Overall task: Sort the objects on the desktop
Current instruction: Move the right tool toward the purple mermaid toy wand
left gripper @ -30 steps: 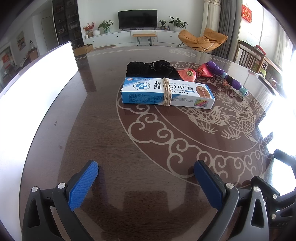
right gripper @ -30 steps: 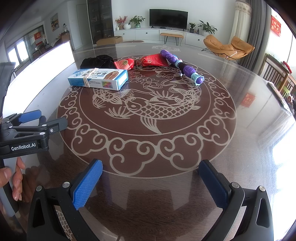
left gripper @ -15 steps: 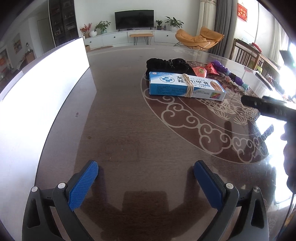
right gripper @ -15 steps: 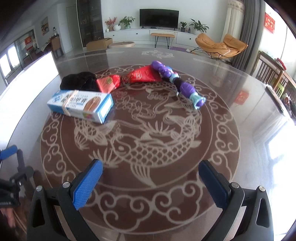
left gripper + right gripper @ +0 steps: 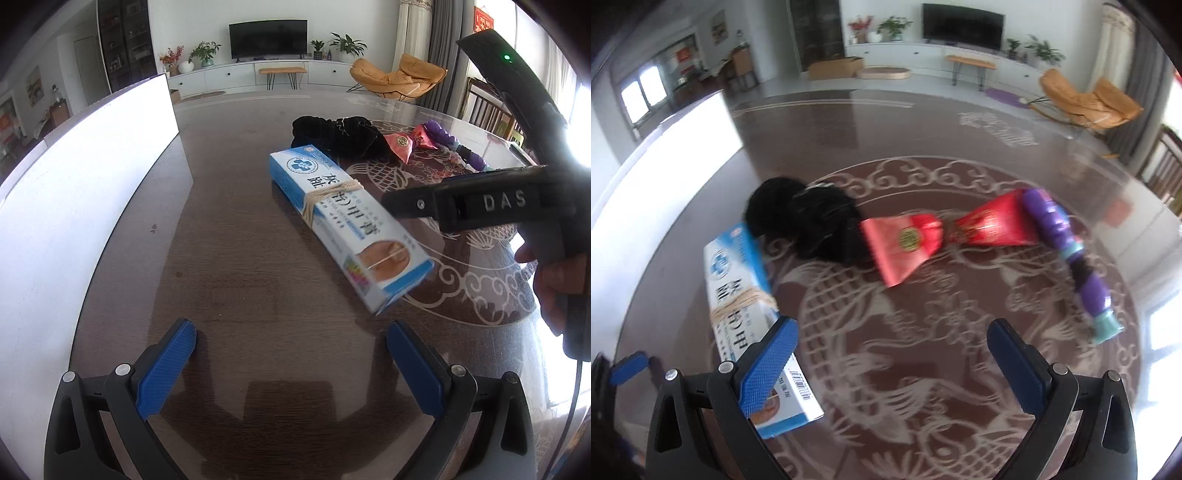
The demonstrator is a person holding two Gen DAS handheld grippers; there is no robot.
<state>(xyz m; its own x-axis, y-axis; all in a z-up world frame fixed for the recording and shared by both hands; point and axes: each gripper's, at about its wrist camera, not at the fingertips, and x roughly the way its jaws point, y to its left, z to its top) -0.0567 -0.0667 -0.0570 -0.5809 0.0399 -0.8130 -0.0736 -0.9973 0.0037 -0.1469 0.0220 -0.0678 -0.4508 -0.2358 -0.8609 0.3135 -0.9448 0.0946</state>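
Note:
A blue and white box [image 5: 347, 221] bound with a rubber band lies on the dark table, just beyond my open, empty left gripper [image 5: 291, 350]. Behind it lie a black cloth bundle [image 5: 340, 136], a red packet [image 5: 400, 146] and a purple stick [image 5: 469, 151]. My right gripper [image 5: 892, 347] is open and empty above the table's centre; its left finger overlaps the box [image 5: 742, 295]. Ahead of it lie the black bundle [image 5: 812, 225], two red packets [image 5: 905, 243] and the purple stick [image 5: 1071, 254].
A tall white panel [image 5: 74, 206] stands along the table's left side. The right gripper's body and the hand holding it [image 5: 517, 206] cross the left wrist view on the right. The table has a pale fish pattern [image 5: 923, 332] at its centre.
Both grippers have moved forward toward the objects. The box now looms close in both views. The right gripper's body has come into the left wrist view. Both grippers stay open.

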